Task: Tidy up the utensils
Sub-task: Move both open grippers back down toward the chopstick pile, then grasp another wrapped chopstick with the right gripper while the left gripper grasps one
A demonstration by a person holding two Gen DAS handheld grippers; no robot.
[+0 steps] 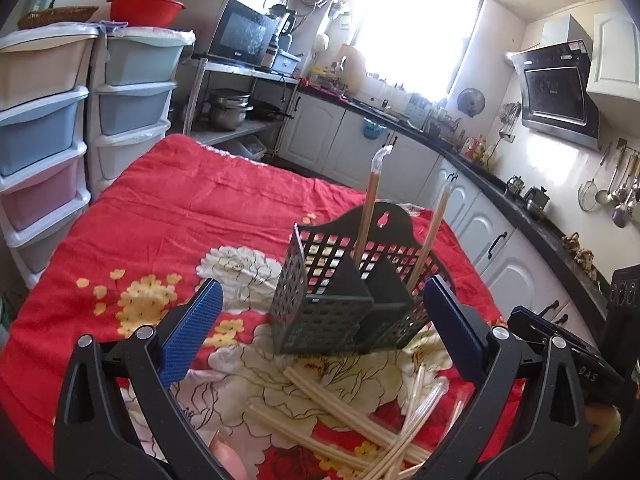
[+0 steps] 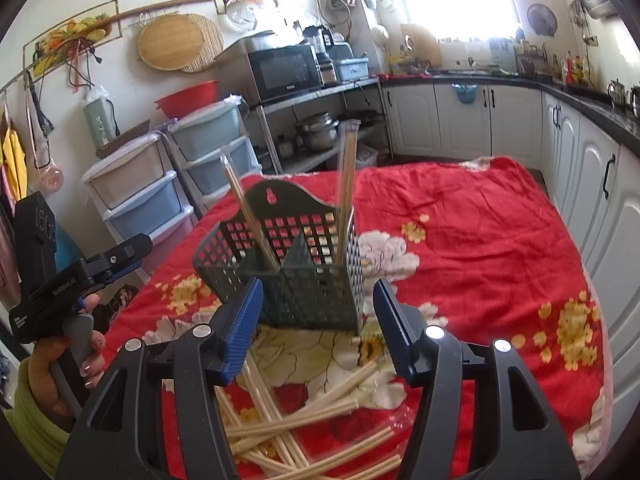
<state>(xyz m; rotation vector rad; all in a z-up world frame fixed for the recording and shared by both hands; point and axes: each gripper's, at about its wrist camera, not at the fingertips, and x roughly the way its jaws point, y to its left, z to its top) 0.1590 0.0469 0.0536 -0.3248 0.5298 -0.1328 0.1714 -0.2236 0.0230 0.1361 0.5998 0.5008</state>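
Note:
A dark green slotted utensil basket stands on the red floral cloth. Two plastic-wrapped chopstick pairs stand upright in its compartments. Several more wrapped chopsticks lie in a loose crossed pile on the cloth in front of the basket. My left gripper is open wide above the pile, facing the basket, with nothing between its blue pads. My right gripper is open too, over the same pile, and holds nothing.
A hand holds the left gripper's black body at the left edge. Plastic drawer units stand beyond the table's left side. White cabinets and a dark counter run along the right. A microwave sits on a shelf.

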